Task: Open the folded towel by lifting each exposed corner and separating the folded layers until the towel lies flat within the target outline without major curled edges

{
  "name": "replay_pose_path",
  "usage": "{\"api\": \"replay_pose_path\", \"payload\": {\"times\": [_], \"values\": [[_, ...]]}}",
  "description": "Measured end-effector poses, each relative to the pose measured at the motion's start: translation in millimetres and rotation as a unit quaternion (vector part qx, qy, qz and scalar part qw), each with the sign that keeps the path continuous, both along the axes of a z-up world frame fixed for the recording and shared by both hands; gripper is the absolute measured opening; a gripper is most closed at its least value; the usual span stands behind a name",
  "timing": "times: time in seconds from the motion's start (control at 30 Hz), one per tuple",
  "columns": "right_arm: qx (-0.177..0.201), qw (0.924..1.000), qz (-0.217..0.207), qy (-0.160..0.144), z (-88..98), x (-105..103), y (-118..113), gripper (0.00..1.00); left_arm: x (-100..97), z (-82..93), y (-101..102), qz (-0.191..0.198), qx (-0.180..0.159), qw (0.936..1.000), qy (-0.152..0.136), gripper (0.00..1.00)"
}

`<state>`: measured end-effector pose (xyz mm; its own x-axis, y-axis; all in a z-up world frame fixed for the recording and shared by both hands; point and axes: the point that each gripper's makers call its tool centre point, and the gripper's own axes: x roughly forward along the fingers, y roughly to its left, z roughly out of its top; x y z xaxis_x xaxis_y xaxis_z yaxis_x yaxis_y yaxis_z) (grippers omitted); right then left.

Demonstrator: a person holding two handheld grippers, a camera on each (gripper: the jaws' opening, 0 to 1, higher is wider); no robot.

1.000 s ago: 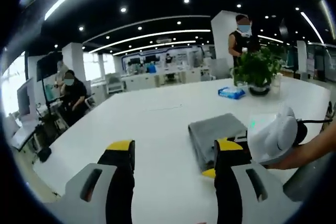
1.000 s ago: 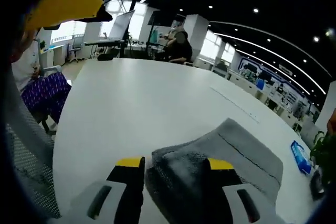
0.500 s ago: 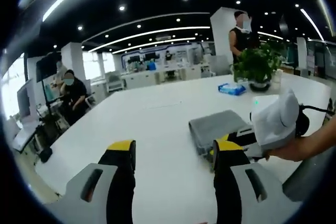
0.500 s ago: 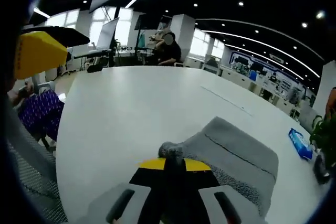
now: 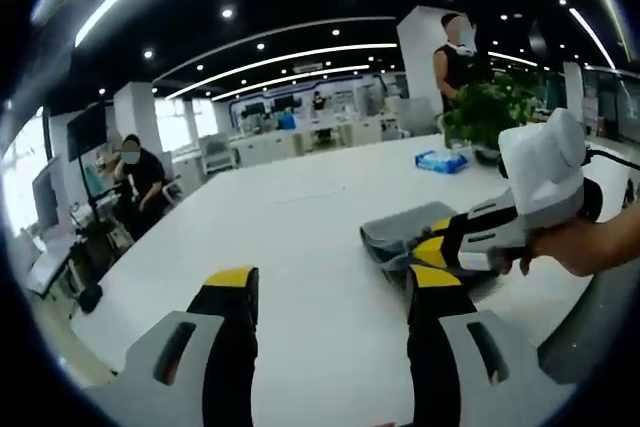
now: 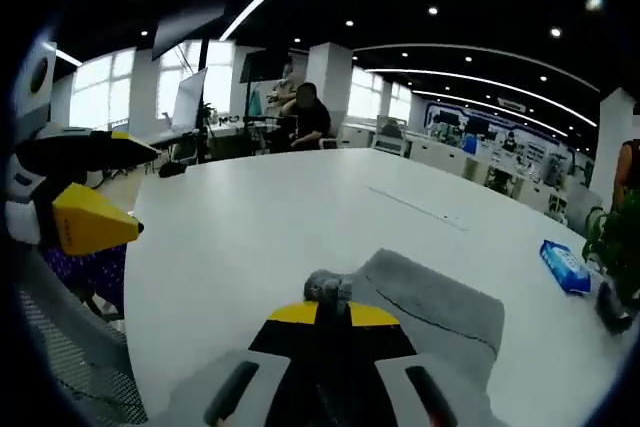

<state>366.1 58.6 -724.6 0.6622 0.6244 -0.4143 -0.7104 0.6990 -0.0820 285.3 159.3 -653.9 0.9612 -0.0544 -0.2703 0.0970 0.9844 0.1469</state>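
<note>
The left gripper view sits low over the white table [image 5: 300,237], looking along its own two jaws across the tabletop toward the far office, with the grey towel [image 5: 405,232] ahead and to the right and the right gripper [image 5: 432,251] entering from the right. The right gripper view rides just above the towel [image 6: 430,297], very near it, facing across the same table [image 6: 260,237] toward the windows. Both views share the towel, the table, the blue packet [image 5: 441,160] [image 6: 563,265] and the seated person [image 5: 138,185] [image 6: 308,122].
</note>
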Motion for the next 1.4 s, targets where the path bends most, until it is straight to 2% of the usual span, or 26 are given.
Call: {"api": "replay_pose_path", "payload": {"times": [0.3,0.5,0.7,0.77,1.0,1.27,1.4], "values": [[0.038,0.9984,-0.042,-0.004,19.0,14,-28,0.04,0.1,-5.7,1,0.001,0.015,0.9998,0.012,0.59],[0.071,0.9944,-0.077,-0.008,31.3,18,-49,0.04,0.2,-9.4,1,0.003,0.01,0.9998,0.02,0.59],[0.095,0.9899,-0.105,-0.015,42.5,19,-67,0.04,-0.6,-11.1,0,0.002,0.019,0.9995,0.024,0.59],[0.1,0.9887,-0.111,-0.014,43.5,21,-72,0.04,-0.9,-13.0,-2,-0.004,0.031,0.9991,0.028,0.59],[0.105,0.9837,-0.144,-0.025,48.4,26,-99,0.04,-1.2,-15.4,-2,-0.006,0.038,0.9986,0.036,0.59],[0.109,0.9769,-0.183,-0.018,41.8,28,-132,0.04,-0.6,-18.3,1,-0.004,0.042,0.9983,0.04,0.59],[0.098,0.9756,-0.195,-0.023,38.8,24,-145,0.04,-0.5,-19.7,1,-0.005,0.048,0.9979,0.043,0.59]]}}
